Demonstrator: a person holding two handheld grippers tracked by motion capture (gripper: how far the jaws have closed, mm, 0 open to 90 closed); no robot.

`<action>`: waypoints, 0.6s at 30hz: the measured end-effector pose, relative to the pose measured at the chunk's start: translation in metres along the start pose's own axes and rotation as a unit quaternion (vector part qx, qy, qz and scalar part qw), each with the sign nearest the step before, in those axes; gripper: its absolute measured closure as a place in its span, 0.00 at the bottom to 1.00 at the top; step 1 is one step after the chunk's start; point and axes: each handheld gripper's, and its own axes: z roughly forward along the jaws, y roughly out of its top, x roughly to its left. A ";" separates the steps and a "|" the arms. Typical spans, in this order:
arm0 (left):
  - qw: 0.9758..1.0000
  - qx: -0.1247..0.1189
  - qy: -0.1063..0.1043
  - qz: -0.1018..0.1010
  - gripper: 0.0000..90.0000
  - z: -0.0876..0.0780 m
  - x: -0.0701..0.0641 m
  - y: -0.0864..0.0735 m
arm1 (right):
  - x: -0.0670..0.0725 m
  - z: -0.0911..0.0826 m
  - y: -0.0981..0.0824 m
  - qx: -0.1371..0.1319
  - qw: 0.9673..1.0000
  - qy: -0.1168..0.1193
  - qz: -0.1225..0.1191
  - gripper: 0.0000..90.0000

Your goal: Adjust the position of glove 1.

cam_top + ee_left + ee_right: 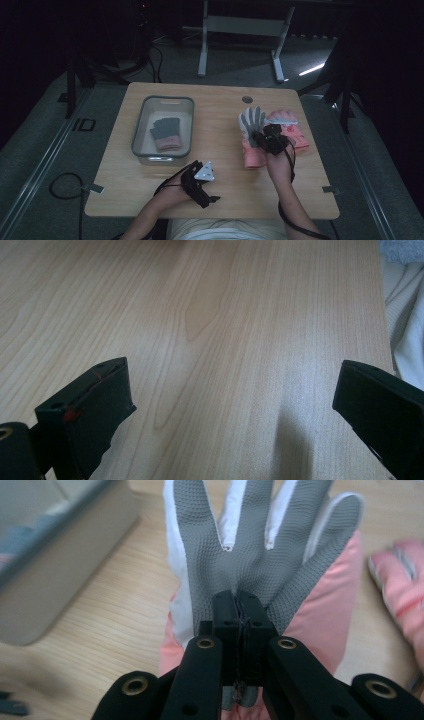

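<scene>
On the table, a pink glove (260, 565) shows its grey textured palm.

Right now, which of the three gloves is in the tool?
The pink glove with the grey palm, pinched by the right tool. The other pink glove lies beside it; the dark one sits in the bin.

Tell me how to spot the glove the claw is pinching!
Look at the right half of the table. Two pink gloves lie there, and the right gripper is shut on the left glove. It shows a bumpy grey palm; the other glove does not.
</scene>
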 end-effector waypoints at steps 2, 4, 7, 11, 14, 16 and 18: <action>1.000 0.002 0.000 0.003 0.02 0.001 0.000 0.000 | -0.001 0.008 -0.008 0.010 1.000 -0.007 0.009 0.98; 1.000 -0.003 -0.003 0.002 0.02 0.001 0.000 -0.001 | -0.002 0.019 -0.015 0.024 1.000 -0.011 0.013 0.98; 1.000 -0.004 -0.006 0.003 0.02 0.002 0.000 -0.001 | -0.005 0.035 -0.022 0.039 0.999 -0.020 0.023 0.98; 1.000 -0.006 -0.010 0.000 0.02 0.003 0.000 -0.002 | -0.007 0.053 -0.027 0.051 0.998 -0.022 0.039 0.98; 1.000 0.000 -0.010 0.000 0.02 0.004 0.000 -0.003 | -0.005 0.064 -0.029 0.060 0.997 -0.021 0.046 0.97; 1.000 -0.003 -0.014 -0.003 0.02 0.003 0.000 -0.003 | -0.003 0.071 -0.031 0.064 0.997 -0.021 0.041 0.97; 1.000 -0.004 -0.013 -0.001 0.02 0.002 0.000 -0.003 | -0.002 0.076 -0.033 0.067 0.997 -0.025 0.042 0.97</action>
